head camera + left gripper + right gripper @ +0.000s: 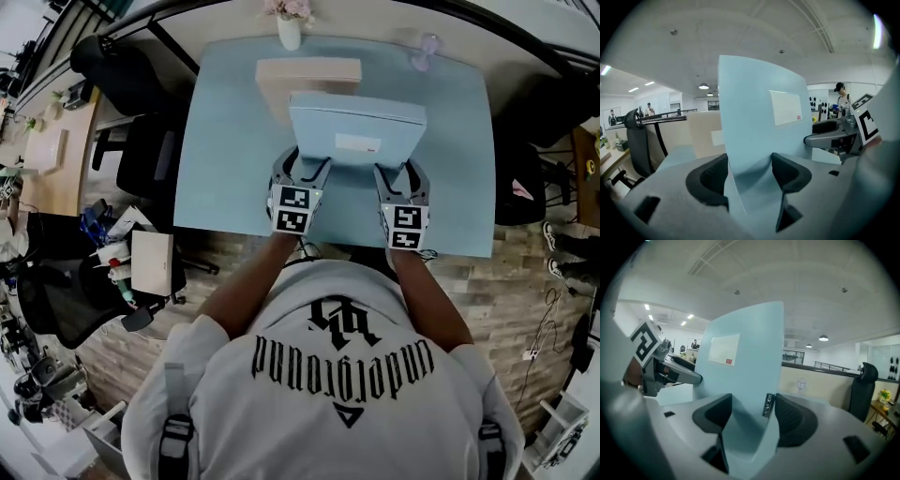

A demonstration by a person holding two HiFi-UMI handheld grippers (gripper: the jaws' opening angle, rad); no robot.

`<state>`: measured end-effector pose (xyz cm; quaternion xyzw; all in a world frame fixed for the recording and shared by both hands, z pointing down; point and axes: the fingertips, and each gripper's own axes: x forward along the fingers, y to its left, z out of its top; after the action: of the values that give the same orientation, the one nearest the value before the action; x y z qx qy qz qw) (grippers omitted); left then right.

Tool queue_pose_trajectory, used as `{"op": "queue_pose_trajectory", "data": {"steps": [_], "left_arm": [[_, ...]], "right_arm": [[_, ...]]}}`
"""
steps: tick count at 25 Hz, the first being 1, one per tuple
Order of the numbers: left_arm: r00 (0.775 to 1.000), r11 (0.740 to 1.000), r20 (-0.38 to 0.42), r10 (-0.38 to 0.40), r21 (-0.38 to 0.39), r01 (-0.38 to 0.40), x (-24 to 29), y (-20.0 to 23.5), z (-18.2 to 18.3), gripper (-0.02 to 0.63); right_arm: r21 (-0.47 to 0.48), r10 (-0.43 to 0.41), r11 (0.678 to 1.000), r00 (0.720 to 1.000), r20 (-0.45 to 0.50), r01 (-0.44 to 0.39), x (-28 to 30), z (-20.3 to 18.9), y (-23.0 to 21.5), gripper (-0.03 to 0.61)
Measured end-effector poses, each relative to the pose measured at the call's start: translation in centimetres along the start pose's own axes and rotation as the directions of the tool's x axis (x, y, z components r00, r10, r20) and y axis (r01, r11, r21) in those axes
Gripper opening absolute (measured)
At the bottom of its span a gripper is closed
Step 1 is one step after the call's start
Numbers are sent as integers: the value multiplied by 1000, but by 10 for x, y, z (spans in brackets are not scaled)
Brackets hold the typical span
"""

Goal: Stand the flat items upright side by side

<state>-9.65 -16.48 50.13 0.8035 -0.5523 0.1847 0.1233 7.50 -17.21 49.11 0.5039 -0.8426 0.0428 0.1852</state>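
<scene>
A light-blue flat box with a white label is held up on edge over the near half of the blue table. My left gripper is shut on its left lower edge and my right gripper on its right lower edge. In the left gripper view the box rises between the dark pads of the gripper. The right gripper view shows the same box clamped in the gripper. A beige flat box stands upright just behind the blue one.
A white vase with flowers and a clear glass object stand at the table's far edge. Black office chairs and a small cluttered stand are left of the table. A person stands far off.
</scene>
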Motion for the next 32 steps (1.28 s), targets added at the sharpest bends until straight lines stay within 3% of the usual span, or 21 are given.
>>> {"op": "queue_pose_trajectory", "data": {"steps": [5, 10, 17, 32], "left_arm": [[996, 997, 56, 63, 45, -66, -51, 54, 0, 296], [994, 994, 47, 99, 30, -101, -68, 83, -19, 295], [993, 990, 20, 116, 73, -117, -38, 105, -45, 267], [991, 995, -94, 91, 51, -87, 57, 148, -61, 273]], "right_arm": [[-70, 10, 998, 997, 74, -4, 6, 39, 67, 285], [-123, 32, 992, 997, 67, -23, 18, 47, 99, 284], [-125, 16, 992, 999, 29, -12, 61, 22, 100, 281], [-76, 41, 996, 996, -85, -47, 155, -10, 76, 268]]}}
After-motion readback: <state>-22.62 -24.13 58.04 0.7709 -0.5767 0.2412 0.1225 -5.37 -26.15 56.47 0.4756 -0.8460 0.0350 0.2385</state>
